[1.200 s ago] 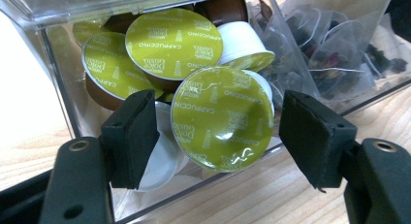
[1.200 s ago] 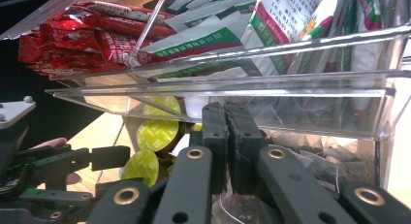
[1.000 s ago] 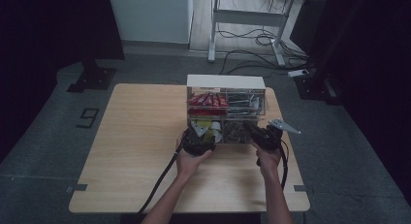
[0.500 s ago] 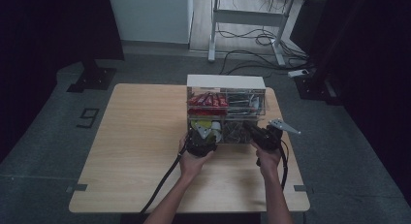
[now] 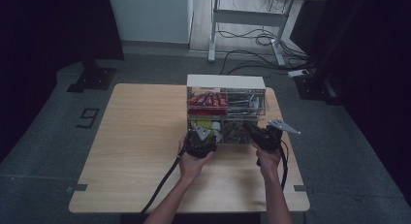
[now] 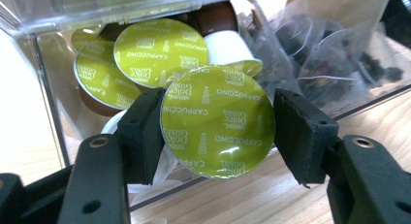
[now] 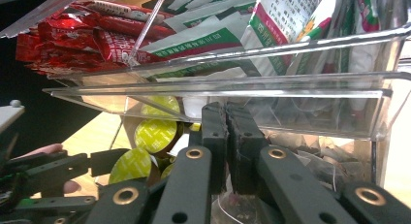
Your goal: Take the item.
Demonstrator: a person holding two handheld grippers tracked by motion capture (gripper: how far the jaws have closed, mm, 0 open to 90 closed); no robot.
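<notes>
Jaws of the left gripper (image 6: pixel 218 132) had just been closing and stood clamped on a green-lidded capsule (image 6: pixel 218 121), one black pad pressing each edge of its round foil lid. That lid, printed with the word CAPPUCCINO, faced the left gripper view squarely. The capsule sat at the open front of the lower left compartment of a clear plastic organizer (image 5: pixel 226 109), just above the wooden table (image 5: pixel 135 136). Behind it, further green-lidded capsules (image 6: pixel 160 52) lay stacked inside the same compartment, with one brown and one white capsule body among them. Clear bags of dark contents (image 6: pixel 329 59) occupied the neighbouring lower compartment.

The right gripper (image 7: pixel 226 146) held its two pads pressed flat together, fully closed; whether anything thin was pinched between them could not be determined. Its tip sat at the front of the organizer's lower tier, under the clear edge of the upper tier. Red sachets (image 7: pixel 72 37) filled the upper left compartment, and white-and-green sachets (image 7: pixel 281 20) stood in the upper right one.

In the high view, both hands rested at the near face of the organizer, the left gripper (image 5: pixel 202 136) at its lower left compartment and the right gripper (image 5: pixel 264 136) at its lower right.
</notes>
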